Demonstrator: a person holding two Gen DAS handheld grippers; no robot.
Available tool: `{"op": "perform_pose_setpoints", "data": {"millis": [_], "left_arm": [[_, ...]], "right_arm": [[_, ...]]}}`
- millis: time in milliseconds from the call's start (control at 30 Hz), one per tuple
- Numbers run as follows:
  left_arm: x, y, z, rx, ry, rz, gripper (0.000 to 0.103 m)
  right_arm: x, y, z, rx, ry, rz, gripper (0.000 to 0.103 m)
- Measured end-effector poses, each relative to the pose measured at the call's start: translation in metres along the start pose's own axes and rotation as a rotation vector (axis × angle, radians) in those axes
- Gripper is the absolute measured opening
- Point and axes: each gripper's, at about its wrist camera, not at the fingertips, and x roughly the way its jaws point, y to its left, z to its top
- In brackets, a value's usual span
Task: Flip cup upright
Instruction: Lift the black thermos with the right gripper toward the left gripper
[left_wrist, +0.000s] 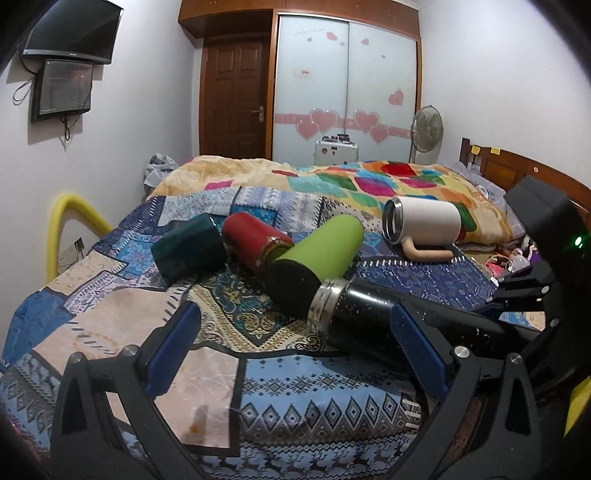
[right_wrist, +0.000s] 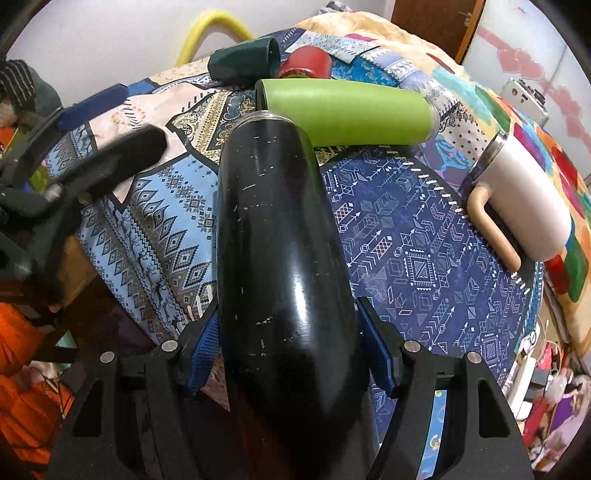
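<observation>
Black cup (right_wrist: 273, 236) gripped on its side near the bed's front edge.

The black cup is pinched low on its body between the blue pads (right_wrist: 201, 354) of the right gripper (right_wrist: 291, 350), its threaded mouth pointed toward the green cup (right_wrist: 347, 110) (the two appear to touch). It is seen lying tilted over the patchwork bedspread (right_wrist: 424, 240). The left gripper (left_wrist: 295, 354) is held just beside it with jaws spread wide and nothing between them. The white mug (left_wrist: 424, 221) is lying farther back.
</observation>
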Motion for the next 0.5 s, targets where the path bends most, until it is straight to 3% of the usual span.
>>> {"op": "perform_pose_setpoints", "data": {"millis": [200, 367, 500], "left_arm": [[0.006, -0.005, 0.001, 0.021, 0.016, 0.007, 0.103], [0.009, -0.005, -0.001, 0.052, 0.045, 0.02, 0.103], [0.018, -0.005, -0.009, 0.078, 0.098, 0.038, 0.103]], "right_arm": [[-0.019, 0.002, -0.009, 0.019, -0.027, 0.017, 0.066], [-0.058, -0.013, -0.023, 0.088, -0.146, 0.023, 0.071], [-0.07, -0.04, -0.035, 0.174, -0.224, -0.041, 0.076]]}}
